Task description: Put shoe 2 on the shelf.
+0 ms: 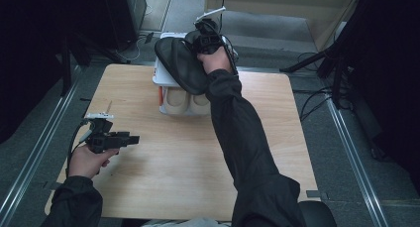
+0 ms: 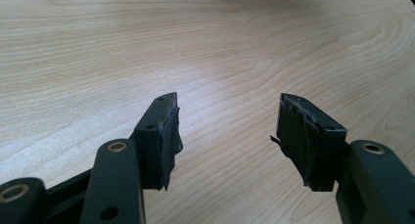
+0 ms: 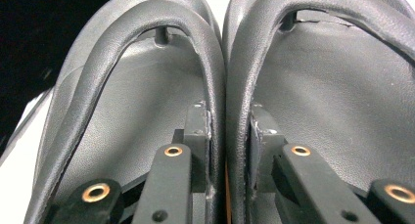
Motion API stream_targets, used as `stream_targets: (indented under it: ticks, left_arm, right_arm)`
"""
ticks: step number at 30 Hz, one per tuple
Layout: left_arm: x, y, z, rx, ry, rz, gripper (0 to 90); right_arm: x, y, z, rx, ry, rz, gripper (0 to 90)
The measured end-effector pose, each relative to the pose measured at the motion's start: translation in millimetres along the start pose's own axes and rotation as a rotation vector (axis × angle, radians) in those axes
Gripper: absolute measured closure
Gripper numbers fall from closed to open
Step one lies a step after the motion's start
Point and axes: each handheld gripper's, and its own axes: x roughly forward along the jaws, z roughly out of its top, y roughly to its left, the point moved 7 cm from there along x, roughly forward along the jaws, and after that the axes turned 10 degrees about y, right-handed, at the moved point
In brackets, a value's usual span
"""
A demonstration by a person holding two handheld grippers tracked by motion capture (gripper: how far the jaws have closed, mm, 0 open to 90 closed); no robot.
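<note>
We see the right gripper (image 1: 207,38) clamped on a pair of black shoes (image 1: 179,63), one jaw inside each shoe, pinching their touching inner walls (image 3: 222,87) together. The shoes hang above the far edge of the table (image 1: 198,152), over a white box (image 1: 161,74) that holds a beige pair (image 1: 181,102). The left gripper (image 1: 130,139) hovers near the table's left edge, its jaws wide apart and holding nothing. We can read no brand or writing.

Slippers (image 1: 181,63) above rack (image 1: 171,95) at table's (image 1: 188,162) far edge.
</note>
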Motion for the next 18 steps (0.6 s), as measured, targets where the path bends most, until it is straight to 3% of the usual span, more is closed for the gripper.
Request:
stream_targets:
  ticks: [7, 12, 18]
  left_arm:
    - [4.6, -1.9, 1.5, 0.01, 0.014, 0.0, 42.0]
    - [6.8, -2.6, 2.3, 0.012, 0.021, -0.007, 42.0]
    - [8.5, -4.1, 3.1, 0.019, 0.026, -0.006, 42.0]
  right_arm:
    - [4.5, -5.0, 13.8, 0.125, -0.031, -0.109, 74.9]
    - [6.1, -2.2, 18.2, 0.194, -0.069, -0.153, 74.9]
    - [13.3, 6.4, 23.5, 0.292, -0.111, -0.086, 74.8]
